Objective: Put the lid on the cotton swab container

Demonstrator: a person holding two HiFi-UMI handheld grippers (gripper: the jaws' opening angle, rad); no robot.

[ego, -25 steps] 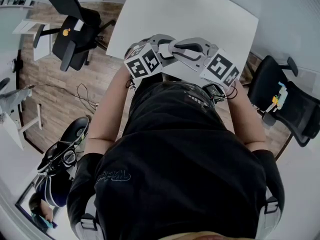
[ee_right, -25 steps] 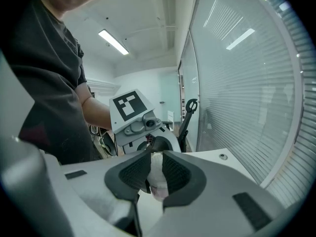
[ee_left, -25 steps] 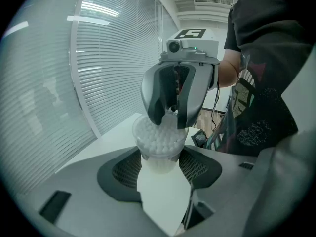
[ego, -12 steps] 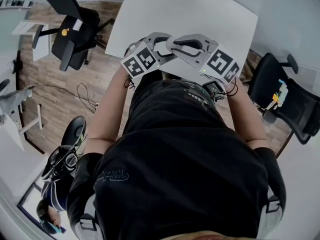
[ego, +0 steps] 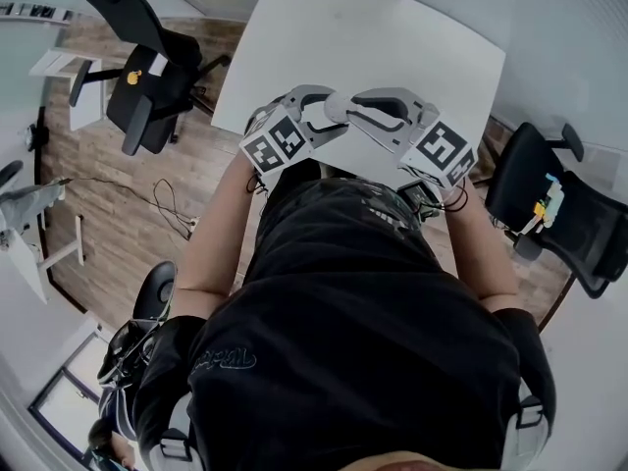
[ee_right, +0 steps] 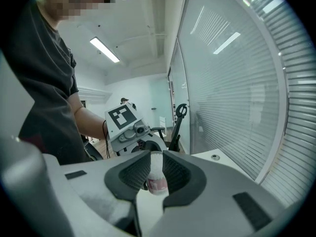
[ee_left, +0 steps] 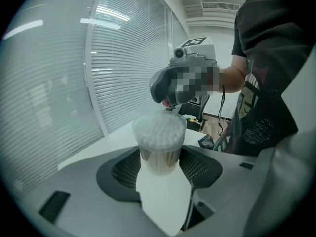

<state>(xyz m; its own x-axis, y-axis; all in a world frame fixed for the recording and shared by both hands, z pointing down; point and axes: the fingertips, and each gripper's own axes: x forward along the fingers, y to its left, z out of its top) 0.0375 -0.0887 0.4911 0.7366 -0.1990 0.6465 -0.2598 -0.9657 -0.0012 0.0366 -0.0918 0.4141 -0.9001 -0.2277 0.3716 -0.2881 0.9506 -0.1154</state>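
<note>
Cotton swab container (ee_left: 159, 142) | clenched in left tongs (ee_left: 160, 157), open swab end offered for capping | right tongs (ee_right: 157, 174) pinch what looks like the lid (ee_right: 157, 181) edge-on, just above container

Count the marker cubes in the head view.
2. One cube sits on the left claw, which grips the container; the other cube on the right claw, which grips the lid. None seems hidden.
</note>
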